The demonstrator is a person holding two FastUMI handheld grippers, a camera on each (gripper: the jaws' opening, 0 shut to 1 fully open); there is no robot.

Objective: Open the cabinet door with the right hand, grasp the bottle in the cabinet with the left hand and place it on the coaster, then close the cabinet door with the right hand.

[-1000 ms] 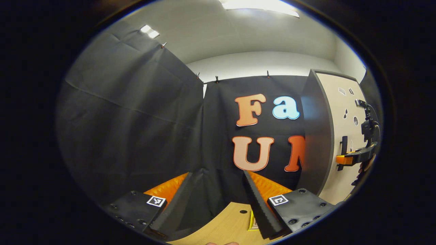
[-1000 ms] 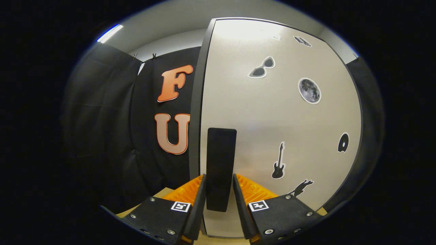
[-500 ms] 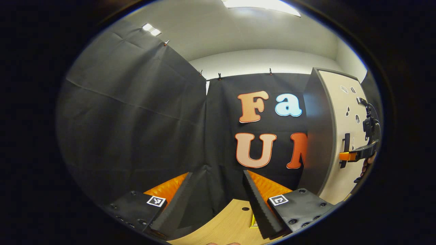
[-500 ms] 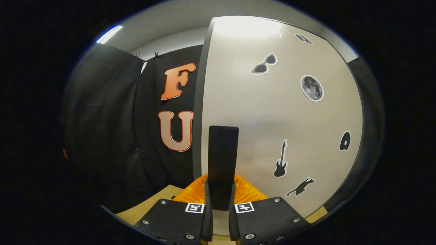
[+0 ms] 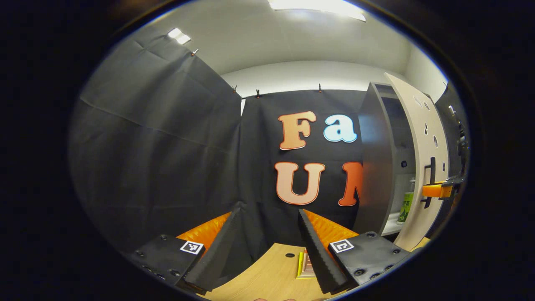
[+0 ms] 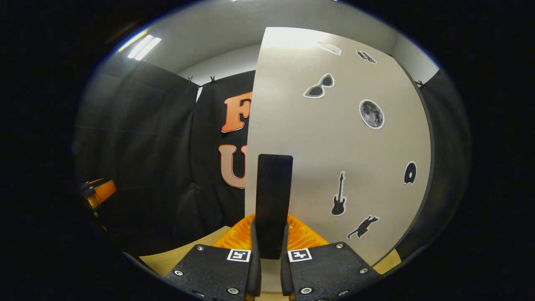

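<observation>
With the right tongs (image 6: 269, 255) pinching the handle (image 6: 273, 200), the cabinet door (image 6: 334, 142) has swung ajar since a second ago, baring the bottle (image 5: 406, 205) on its shelf at far right, while the left tongs (image 5: 267, 251), spread and empty, wait over the counter (image 5: 267, 280).

The pale cabinet door (image 6: 334, 138), dotted with dark stickers and fitted with a black upright handle (image 6: 273, 200), stands partly open, showing a green-labelled bottle (image 5: 406, 205) upright on the shelf inside, while the coaster (image 5: 306, 267) lies flat on the wooden table.
</observation>
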